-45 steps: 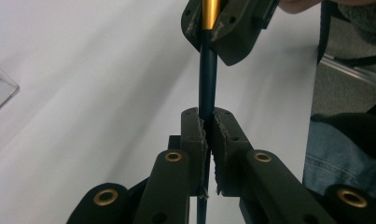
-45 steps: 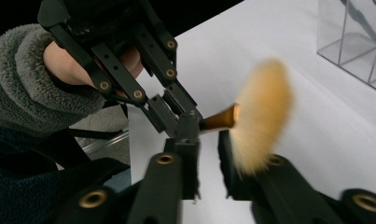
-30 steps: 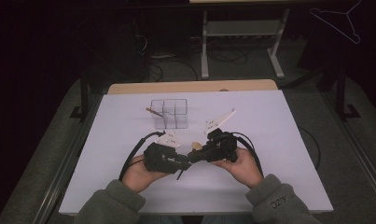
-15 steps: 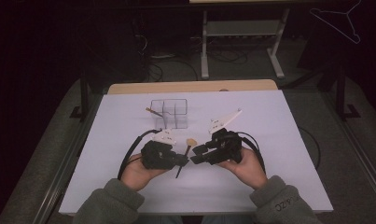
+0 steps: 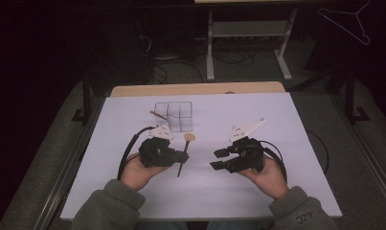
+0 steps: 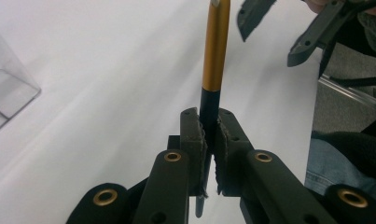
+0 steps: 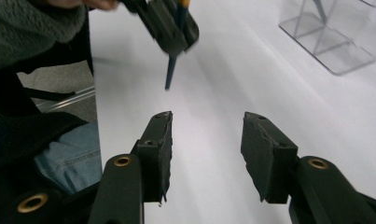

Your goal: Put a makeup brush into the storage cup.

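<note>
Left gripper (image 5: 183, 155) pinched on makeup brush (image 6: 215, 56) handle above white table (image 5: 296, 120), right gripper (image 5: 218, 159) jaws just opened, nothing between them, clear organizer (image 5: 174, 115) beyond, well apart.

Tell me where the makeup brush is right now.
In the high view the makeup brush is clamped in the left tongs, left of centre on the white table, just in front of the clear organizer.

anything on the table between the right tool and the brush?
No. In the high view, the stretch from the right tool to the brush held in the left tool is bare white table.
</note>
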Demonstrator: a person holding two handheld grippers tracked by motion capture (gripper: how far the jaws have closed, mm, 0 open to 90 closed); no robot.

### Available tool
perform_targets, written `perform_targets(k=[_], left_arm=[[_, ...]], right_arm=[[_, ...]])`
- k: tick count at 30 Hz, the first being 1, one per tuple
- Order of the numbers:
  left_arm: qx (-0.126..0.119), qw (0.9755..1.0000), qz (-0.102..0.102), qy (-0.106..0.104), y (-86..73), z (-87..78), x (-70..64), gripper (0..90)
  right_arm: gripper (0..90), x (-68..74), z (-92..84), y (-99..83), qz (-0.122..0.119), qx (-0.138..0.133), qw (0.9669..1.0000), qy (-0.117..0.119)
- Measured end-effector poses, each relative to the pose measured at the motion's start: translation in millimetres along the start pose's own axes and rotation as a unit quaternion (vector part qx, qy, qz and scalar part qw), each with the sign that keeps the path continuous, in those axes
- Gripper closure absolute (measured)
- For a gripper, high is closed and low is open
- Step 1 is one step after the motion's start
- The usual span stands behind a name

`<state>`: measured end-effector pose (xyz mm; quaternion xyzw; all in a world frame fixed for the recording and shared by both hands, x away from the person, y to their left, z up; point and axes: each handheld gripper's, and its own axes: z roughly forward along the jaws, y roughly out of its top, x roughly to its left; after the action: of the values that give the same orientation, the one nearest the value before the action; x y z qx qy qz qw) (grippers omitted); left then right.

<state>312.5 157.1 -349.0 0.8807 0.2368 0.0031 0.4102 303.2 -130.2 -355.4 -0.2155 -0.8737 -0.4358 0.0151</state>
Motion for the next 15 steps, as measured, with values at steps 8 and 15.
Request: perform_targets(k=[8, 15], left_arm=[[0.002, 0.9999, -0.008, 0.012, 7.2, -7.3, 8.6, 83.0], [0.005, 0.9998, -0.01, 0.019, 12.4, -12.6, 15.4, 83.0]], right_arm=[[49.6, -3.7, -11.1, -19.9, 0.012, 0.003, 0.9996, -0.024], [47.6, -7.1, -17.3, -31.8, 0.02, 0.007, 0.999, -0.041]])
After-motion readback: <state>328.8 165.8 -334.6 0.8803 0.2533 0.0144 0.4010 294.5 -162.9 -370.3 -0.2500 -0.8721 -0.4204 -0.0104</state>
